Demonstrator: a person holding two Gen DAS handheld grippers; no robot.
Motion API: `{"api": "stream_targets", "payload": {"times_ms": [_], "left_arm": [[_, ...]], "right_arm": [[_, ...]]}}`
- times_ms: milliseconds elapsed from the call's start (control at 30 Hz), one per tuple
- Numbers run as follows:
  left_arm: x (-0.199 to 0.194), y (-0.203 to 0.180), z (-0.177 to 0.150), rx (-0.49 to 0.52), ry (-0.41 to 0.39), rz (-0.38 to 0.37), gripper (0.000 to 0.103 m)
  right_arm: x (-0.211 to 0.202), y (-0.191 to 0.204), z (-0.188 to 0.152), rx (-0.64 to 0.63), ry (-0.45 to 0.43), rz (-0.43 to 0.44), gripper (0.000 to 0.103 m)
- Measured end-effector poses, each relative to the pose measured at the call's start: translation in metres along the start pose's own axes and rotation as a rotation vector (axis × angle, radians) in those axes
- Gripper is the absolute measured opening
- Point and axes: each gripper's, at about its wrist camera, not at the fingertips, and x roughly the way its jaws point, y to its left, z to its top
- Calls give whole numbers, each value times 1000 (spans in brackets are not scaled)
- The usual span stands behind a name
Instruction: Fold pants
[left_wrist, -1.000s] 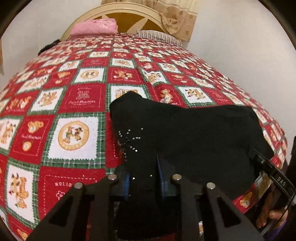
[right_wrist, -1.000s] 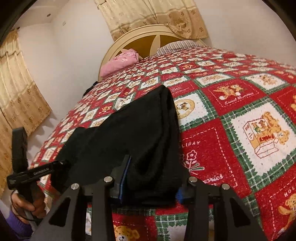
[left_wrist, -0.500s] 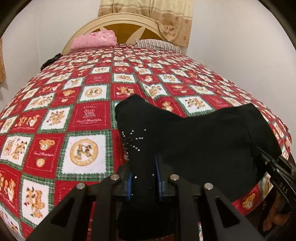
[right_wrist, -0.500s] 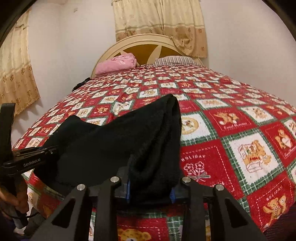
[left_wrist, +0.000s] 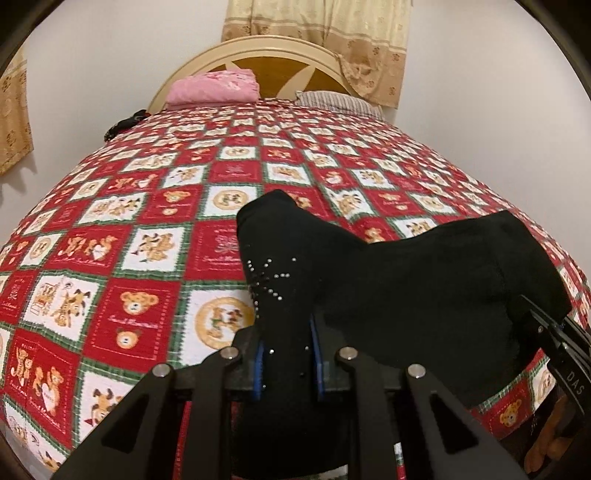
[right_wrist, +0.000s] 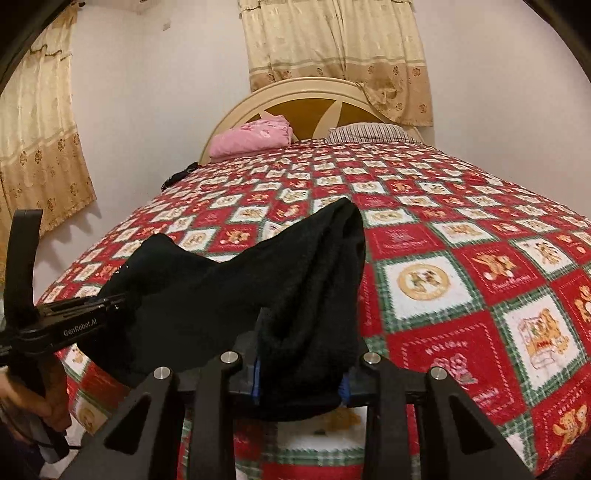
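Observation:
Black pants (left_wrist: 406, 288) with a small rhinestone pattern lie near the foot of a bed, stretched between both grippers and lifted at their near edge. My left gripper (left_wrist: 288, 365) is shut on the studded corner of the pants, the cloth bunched between its blue pads. My right gripper (right_wrist: 301, 380) is shut on the other near corner of the pants (right_wrist: 258, 295), a thick fold filling its jaws. In the right wrist view the left gripper (right_wrist: 110, 308) shows at the left, a hand (right_wrist: 33, 398) on its handle. The far part of the pants rests on the quilt.
The bed carries a red, white and green teddy-bear quilt (left_wrist: 147, 258) reaching back to a cream headboard (right_wrist: 314, 96). A folded pink cloth (left_wrist: 214, 88) and a striped pillow (left_wrist: 336, 101) lie at the head. White walls and beige curtains (right_wrist: 332, 55) stand behind.
Both grippers have risen and drawn back, lifting the near edge of the pants off the quilt. The right jaws narrowed on their fold of cloth. More of the headboard and curtains shows.

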Motion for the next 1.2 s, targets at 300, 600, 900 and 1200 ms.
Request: {"api": "stream_targets", "payload": {"times_ms": [300, 600, 900, 1200], "left_arm": [[-4, 28, 8, -47, -24, 37, 21], [-10, 63, 17, -100, -56, 97, 21], [-14, 95, 23, -138, -84, 170, 21], [-18, 129, 32, -172, -105, 246, 21]], "right_arm": [[15, 23, 19, -12, -12, 43, 31], [34, 60, 41, -59, -38, 113, 31], [56, 96, 56, -85, -38, 188, 31], [83, 128, 72, -85, -19, 261, 31]]}}
